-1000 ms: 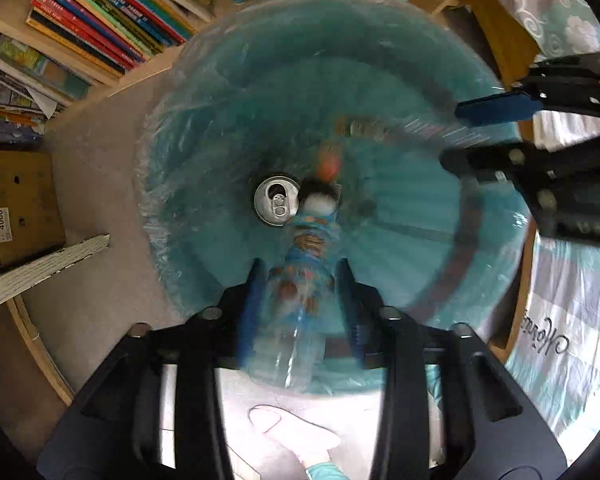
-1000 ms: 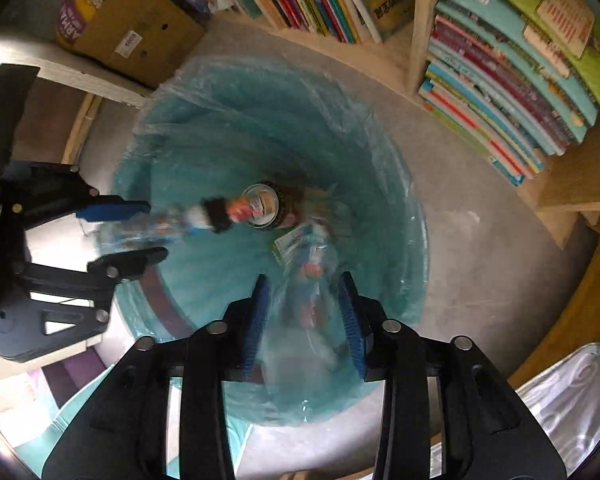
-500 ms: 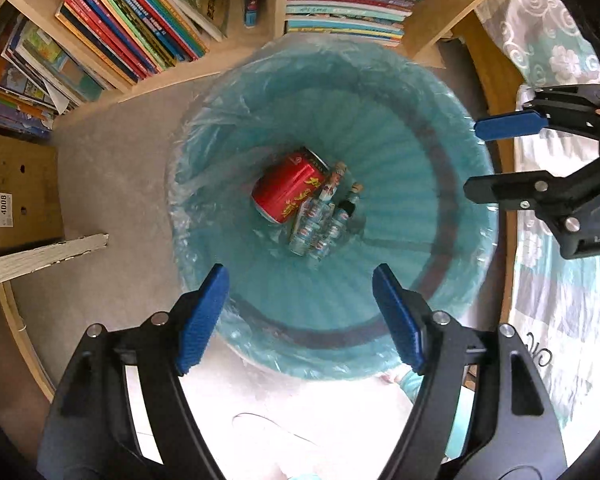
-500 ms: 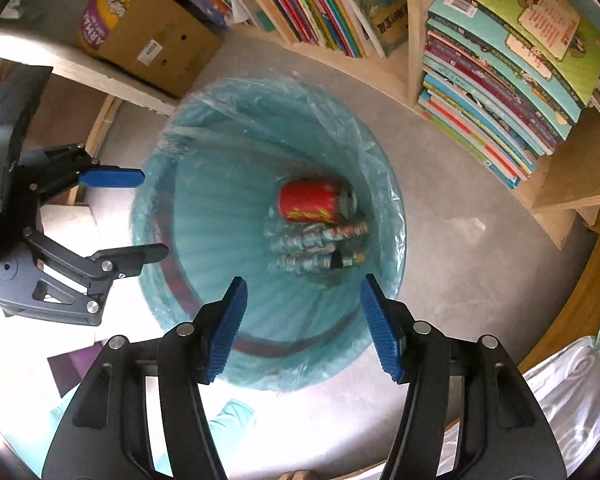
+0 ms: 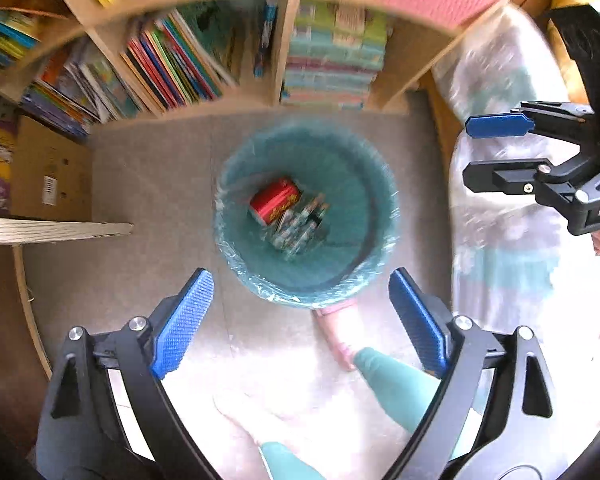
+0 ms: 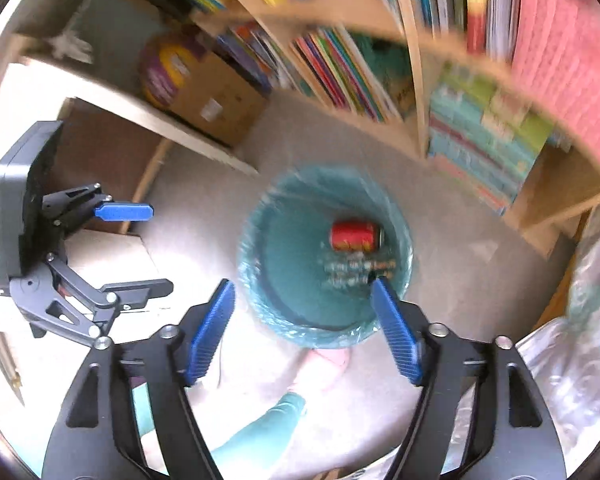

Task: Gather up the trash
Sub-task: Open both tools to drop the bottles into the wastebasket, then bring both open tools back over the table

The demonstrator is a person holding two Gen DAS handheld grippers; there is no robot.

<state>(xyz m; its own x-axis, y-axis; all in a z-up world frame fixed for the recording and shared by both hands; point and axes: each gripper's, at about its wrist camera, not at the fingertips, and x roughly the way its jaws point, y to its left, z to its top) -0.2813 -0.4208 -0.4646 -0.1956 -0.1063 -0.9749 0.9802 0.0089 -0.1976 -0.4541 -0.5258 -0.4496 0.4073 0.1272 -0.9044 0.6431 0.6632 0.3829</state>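
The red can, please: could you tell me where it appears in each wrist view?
Left wrist: the red can lies at the bottom of the bin, left of the bottles.
Right wrist: the red can lies in the bin, above the bottles.
Shared landmark: the cardboard box.

Motion blur smears the bottles [image 5: 300, 226] at the bottom of the bin [image 5: 364, 184], so their number is unclear. The books [image 6: 484, 136] at upper right are unreadable. The frame bottom crops the trouser leg [image 5: 396, 384].
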